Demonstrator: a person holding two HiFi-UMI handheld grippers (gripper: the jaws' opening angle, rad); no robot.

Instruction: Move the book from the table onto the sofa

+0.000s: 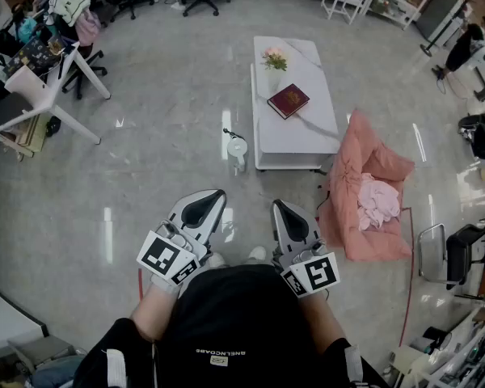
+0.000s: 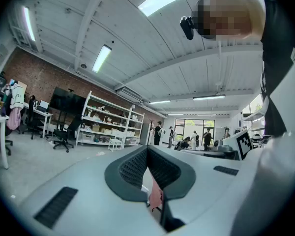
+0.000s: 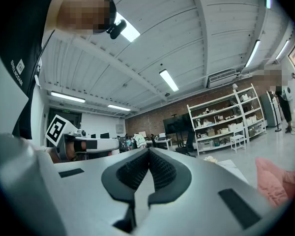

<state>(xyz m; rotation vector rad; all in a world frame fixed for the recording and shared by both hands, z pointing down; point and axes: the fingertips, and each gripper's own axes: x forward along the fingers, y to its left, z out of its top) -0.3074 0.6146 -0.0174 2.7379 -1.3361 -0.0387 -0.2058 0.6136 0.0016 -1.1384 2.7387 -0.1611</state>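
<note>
A dark red book [image 1: 288, 100] lies on the white low table [image 1: 303, 136] ahead of me, next to a small vase of flowers [image 1: 274, 60]. To the right of the table stands a salmon-pink sofa [image 1: 364, 180] with a pale pink cloth [image 1: 377, 200] heaped on its seat. My left gripper [image 1: 200, 208] and right gripper [image 1: 288, 213] are both held close to my body, well short of the table, shut and with nothing in them. In both gripper views the jaws meet at the tips, as at the left gripper [image 2: 148, 149] and the right gripper [image 3: 148, 151].
A small white fan-like device [image 1: 238, 152] stands on the floor by the table's left front corner. A desk with chairs and bags [image 1: 40, 63] is at the far left. A black chair [image 1: 461, 253] and clutter sit at the right. A red cable [image 1: 410, 273] runs along the floor by the sofa.
</note>
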